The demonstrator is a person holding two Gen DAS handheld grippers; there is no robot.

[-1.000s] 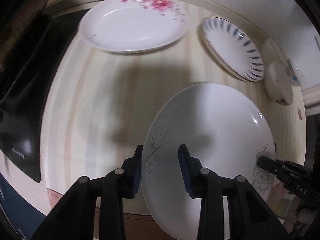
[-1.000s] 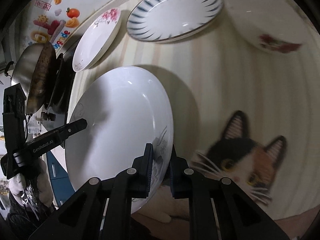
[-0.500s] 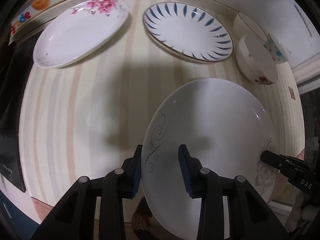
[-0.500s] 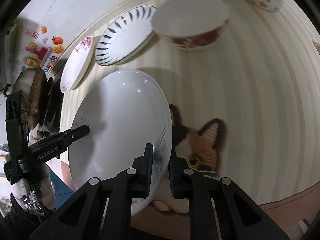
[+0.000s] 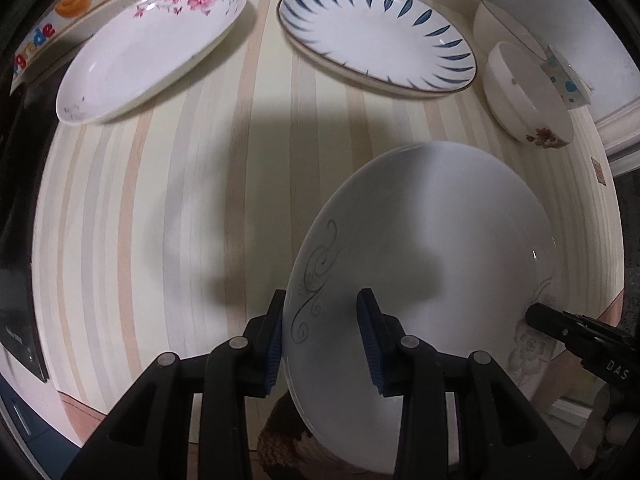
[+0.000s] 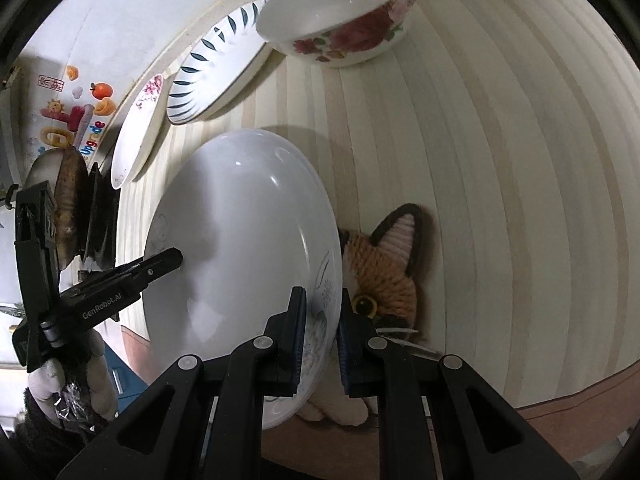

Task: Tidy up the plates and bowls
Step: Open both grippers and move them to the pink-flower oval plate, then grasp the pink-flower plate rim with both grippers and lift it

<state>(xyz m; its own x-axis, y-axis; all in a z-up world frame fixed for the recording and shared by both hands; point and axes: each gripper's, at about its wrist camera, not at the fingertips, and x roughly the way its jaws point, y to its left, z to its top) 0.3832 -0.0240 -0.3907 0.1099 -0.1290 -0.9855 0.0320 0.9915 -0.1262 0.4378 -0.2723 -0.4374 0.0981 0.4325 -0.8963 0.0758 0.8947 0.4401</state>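
Both grippers hold 1 large white plate (image 5: 432, 264) with grey swirls over the striped counter (image 5: 168, 184). The left gripper (image 5: 322, 336) is closed narrowly on the plate's near left rim, 1 pad on each face. The right gripper (image 6: 322, 332) pinches the opposite rim, by the grey flower print, its jaws almost together. The plate sits tilted above the counter, over a cat-face mat (image 6: 386, 276). Toward the wall lie 2 more plates: 1 with pink flowers (image 5: 152, 44) and 1 with blue dashes (image 5: 376, 36), apart from each other. Beside the blue one stands a white bowl with red roses (image 6: 340, 16), with 2 other bowls behind it.
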